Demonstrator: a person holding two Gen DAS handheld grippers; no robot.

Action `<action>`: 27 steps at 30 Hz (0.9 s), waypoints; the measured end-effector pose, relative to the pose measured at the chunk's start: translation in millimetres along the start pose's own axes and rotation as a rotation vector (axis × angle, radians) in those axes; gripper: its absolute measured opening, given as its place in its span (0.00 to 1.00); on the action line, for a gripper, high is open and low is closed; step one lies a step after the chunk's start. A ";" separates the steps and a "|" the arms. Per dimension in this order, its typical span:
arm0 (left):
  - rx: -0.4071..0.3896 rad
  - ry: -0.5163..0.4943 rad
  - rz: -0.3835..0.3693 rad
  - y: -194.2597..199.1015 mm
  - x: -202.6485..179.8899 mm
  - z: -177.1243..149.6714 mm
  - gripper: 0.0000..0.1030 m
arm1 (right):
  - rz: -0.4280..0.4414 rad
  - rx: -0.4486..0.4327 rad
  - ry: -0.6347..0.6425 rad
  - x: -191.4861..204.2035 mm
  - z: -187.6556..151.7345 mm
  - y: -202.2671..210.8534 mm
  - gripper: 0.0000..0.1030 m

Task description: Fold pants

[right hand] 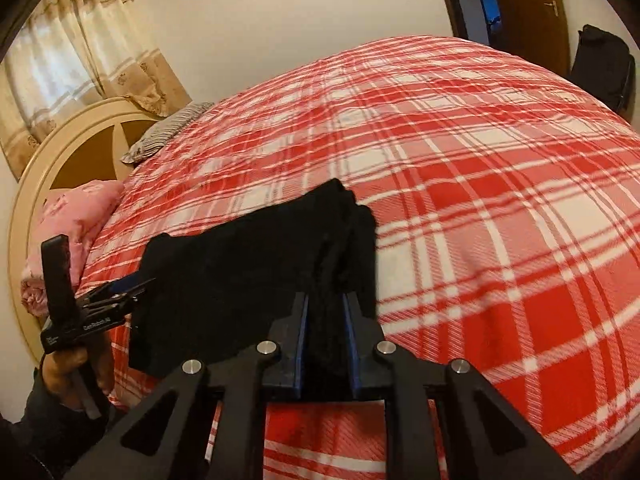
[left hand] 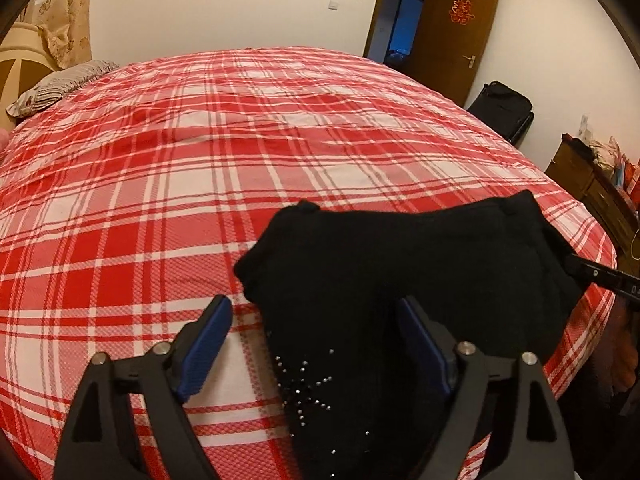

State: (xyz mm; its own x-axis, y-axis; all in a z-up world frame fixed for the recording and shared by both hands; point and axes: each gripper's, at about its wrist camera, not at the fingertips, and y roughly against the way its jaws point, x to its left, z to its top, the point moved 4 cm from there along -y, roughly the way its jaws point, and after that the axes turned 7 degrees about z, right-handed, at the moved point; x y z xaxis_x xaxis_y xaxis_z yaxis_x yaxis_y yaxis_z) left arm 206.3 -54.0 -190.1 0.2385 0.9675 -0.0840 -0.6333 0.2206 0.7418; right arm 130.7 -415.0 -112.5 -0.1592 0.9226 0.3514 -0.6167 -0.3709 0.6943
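Note:
Black pants [left hand: 400, 264], folded into a thick bundle, lie on the red plaid bedspread [left hand: 200, 184] near the bed's near right corner. A pattern of small studs [left hand: 308, 388] shows on their near part. My left gripper [left hand: 316, 312] is open; its right finger rests over the pants and its left finger over the bedspread. In the right wrist view my right gripper [right hand: 326, 312] is shut on a bunched fold of the pants [right hand: 248, 264]. A hand [right hand: 64, 364] holds the left gripper [right hand: 120, 292] at the pants' far end. The right gripper [left hand: 600, 276] touches the pants' right edge.
A striped pillow [right hand: 168, 132], a pink pillow [right hand: 68, 216] and a cream headboard [right hand: 48, 160] are at the bed's head. Curtains [right hand: 80, 48] hang behind. A brown door [left hand: 456, 28], a black suitcase [left hand: 504, 108] and a cluttered wooden dresser [left hand: 592, 184] stand beyond the bed.

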 end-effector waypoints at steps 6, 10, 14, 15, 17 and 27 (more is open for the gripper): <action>0.023 -0.019 0.037 -19.0 2.6 -6.6 0.98 | 0.035 0.029 -0.067 -23.2 -2.3 -10.4 0.19; 0.021 0.010 0.023 -14.5 4.7 -6.2 0.98 | -0.066 -0.049 -0.035 -18.2 6.6 8.2 0.50; 0.016 -0.006 0.027 -11.0 1.9 -5.3 0.98 | -0.004 -0.131 0.076 19.0 22.5 19.8 0.50; 0.018 -0.004 0.028 -11.3 1.7 -5.4 0.98 | 0.024 -0.125 0.098 27.9 24.6 16.8 0.52; 0.023 -0.001 0.028 -12.9 2.2 -5.7 0.98 | 0.069 -0.091 0.151 47.6 27.0 2.1 0.55; 0.034 -0.004 0.027 -14.0 2.5 -5.5 0.98 | 0.132 0.022 0.054 25.0 15.3 -42.3 0.55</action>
State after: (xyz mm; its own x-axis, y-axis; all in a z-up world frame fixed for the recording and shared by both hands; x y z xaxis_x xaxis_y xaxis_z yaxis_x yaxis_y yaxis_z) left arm 211.7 -53.9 -204.3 0.2243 0.9726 -0.0613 -0.6144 0.1900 0.7657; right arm 164.6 -377.9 -123.5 -0.2796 0.8699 0.4064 -0.5704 -0.4910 0.6585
